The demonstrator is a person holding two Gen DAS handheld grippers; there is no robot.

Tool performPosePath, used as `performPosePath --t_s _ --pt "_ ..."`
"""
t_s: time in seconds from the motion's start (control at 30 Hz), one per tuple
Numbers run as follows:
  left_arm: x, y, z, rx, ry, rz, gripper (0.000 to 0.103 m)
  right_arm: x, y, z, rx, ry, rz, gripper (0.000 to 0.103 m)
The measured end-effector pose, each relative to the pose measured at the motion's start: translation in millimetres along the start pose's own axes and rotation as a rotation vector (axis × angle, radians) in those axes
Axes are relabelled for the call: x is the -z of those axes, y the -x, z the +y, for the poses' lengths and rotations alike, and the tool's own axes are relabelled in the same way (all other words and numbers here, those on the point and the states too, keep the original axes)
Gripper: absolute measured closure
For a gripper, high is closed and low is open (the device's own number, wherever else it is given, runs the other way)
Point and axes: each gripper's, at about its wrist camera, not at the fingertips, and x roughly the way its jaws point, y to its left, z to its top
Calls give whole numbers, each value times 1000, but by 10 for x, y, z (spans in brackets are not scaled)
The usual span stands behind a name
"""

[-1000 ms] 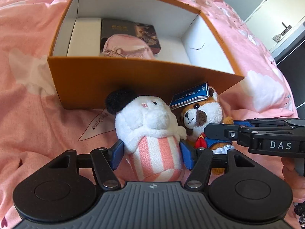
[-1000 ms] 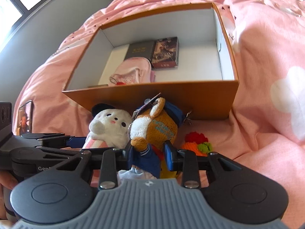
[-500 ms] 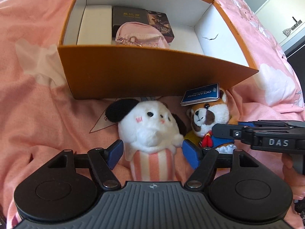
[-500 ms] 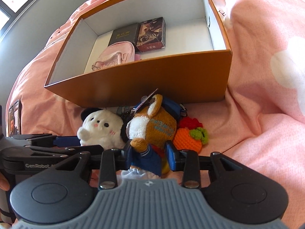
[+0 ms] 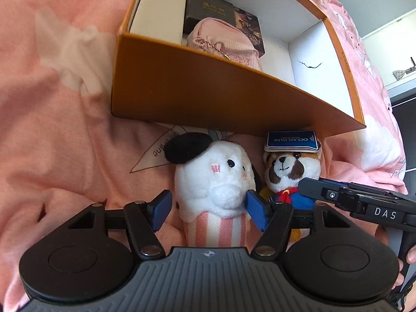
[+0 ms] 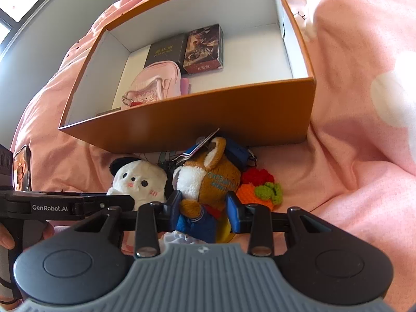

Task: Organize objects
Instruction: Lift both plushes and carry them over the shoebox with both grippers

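Observation:
A white plush [image 5: 215, 182] with a black ear and pink-striped body lies on the pink bedding in front of the orange box [image 5: 208, 93]. My left gripper [image 5: 209, 209] is open, its blue pads either side of the plush; the left pad stands apart from it. A brown bear plush [image 6: 208, 182] in a blue outfit with a blue tag lies beside it. My right gripper [image 6: 204, 208] is shut on the bear's body. Both toys show in both views: the bear [image 5: 291, 171] and the white plush [image 6: 140, 179].
The box [image 6: 234, 109] holds a pink pouch [image 6: 153, 83], two dark card boxes [image 6: 202, 49] and a white box [image 5: 158, 13]. A crocheted orange-and-red toy [image 6: 257, 184] lies right of the bear. A framed picture [image 6: 22, 166] lies at far left. Pink bedding surrounds everything.
Both grippers have risen and tilted, so the box interior shows more. The left gripper's jaws have opened from the white plush. The right gripper still holds the bear.

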Motion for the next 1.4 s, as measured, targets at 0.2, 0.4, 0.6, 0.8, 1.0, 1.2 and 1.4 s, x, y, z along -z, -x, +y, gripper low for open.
performPosePath --t_s 0.2,0.4,0.6,0.8,1.0,1.2,1.4 --pt "31 -156 -72 32 10 19 33 -17 -97 29 5 -2 31 61" --pt "63 -159 -100 28 8 5 36 -8 -151 36 16 9 36 62" --pt "125 -56 -174 17 -4 -29 40 8 -104 79 21 27 13 69" --pt "199 201 -325 -13 -61 -100 41 31 116 142 16 61 -31 70" --pt "201 591 -503 -8 -145 -178 41 23 511 227 -33 97 -99 71" --pt "155 909 -697 51 -173 -259 41 -59 945 296 -54 131 -196 71" --pt "-132 1125 -847 81 -197 -343 41 -274 1256 332 -79 149 -281 71"
